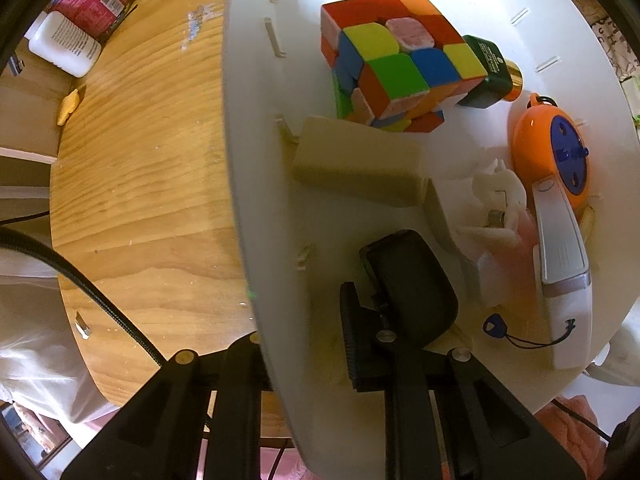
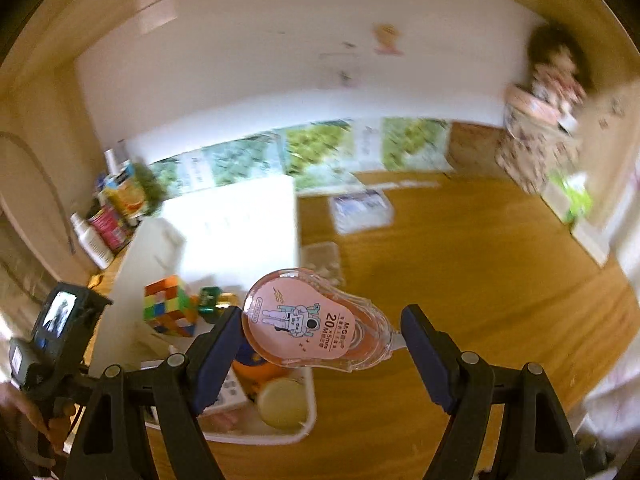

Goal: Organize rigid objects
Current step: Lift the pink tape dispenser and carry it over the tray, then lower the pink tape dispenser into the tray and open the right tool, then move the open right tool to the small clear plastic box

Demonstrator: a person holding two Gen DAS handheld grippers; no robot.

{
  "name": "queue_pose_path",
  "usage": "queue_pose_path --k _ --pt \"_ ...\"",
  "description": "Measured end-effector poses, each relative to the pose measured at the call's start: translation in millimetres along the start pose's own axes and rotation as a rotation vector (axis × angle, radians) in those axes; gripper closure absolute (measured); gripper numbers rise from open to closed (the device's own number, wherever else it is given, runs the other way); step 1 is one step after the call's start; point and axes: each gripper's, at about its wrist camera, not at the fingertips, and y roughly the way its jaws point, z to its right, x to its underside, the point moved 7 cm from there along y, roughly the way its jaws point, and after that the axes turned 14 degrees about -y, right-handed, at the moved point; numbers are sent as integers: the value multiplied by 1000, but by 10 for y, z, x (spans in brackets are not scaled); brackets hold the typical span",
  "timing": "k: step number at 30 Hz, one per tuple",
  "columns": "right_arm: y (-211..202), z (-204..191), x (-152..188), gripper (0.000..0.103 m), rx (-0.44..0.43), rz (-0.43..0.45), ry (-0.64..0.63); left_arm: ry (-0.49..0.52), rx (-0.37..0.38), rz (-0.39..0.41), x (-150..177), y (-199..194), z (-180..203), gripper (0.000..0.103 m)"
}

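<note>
My left gripper (image 1: 308, 312) is shut on the wall of a white storage box (image 1: 256, 184), one finger (image 1: 400, 280) inside, the other hidden outside. The box holds a colourful puzzle cube (image 1: 394, 60), a beige block (image 1: 360, 160), a dark green bottle (image 1: 490, 72), an orange-and-blue tape measure (image 1: 556, 152), a white device (image 1: 560, 264) and white plastic pieces (image 1: 496, 200). In the right wrist view, my right gripper (image 2: 320, 344) is open. A pink correction tape dispenser (image 2: 312, 322) sits between its fingers, touching the left pad (image 2: 218, 350), above the box (image 2: 256, 436) edge and the wooden table (image 2: 460, 280).
A white bottle (image 1: 64, 44) and a red packet (image 1: 92, 0) lie at the table's far left corner. A small yellow piece (image 1: 68, 106) sits on the table edge. A paper (image 2: 360, 208) and a clear packet (image 2: 322, 260) lie on the table. A black cable (image 1: 100, 300) crosses the lower left.
</note>
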Motion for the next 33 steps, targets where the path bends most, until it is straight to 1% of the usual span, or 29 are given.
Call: queue_pose_path --k 9,14,16,19,23,28,33 --pt "-10 -469 -299 22 -95 94 -187 -30 9 0 -75 38 -148 84" --pt "-37 -645 -407 22 -138 148 -284 -58 9 -1 -114 19 -175 84" --pt "-9 -675 -432 22 -146 147 -318 -71 8 0 -139 14 -164 84" --pt "68 -653 -441 22 -164 133 -347 -91 9 7 -180 -7 -164 84" --pt "140 -561 -474 22 -187 130 -357 -141 -5 5 -246 -1 -211 84" --pt "268 -356 -507 21 -219 116 -359 -206 -15 0 -315 12 -259 84" --pt "453 -128 -498 21 -257 74 -360 -243 -50 -7 -400 49 -310 83"
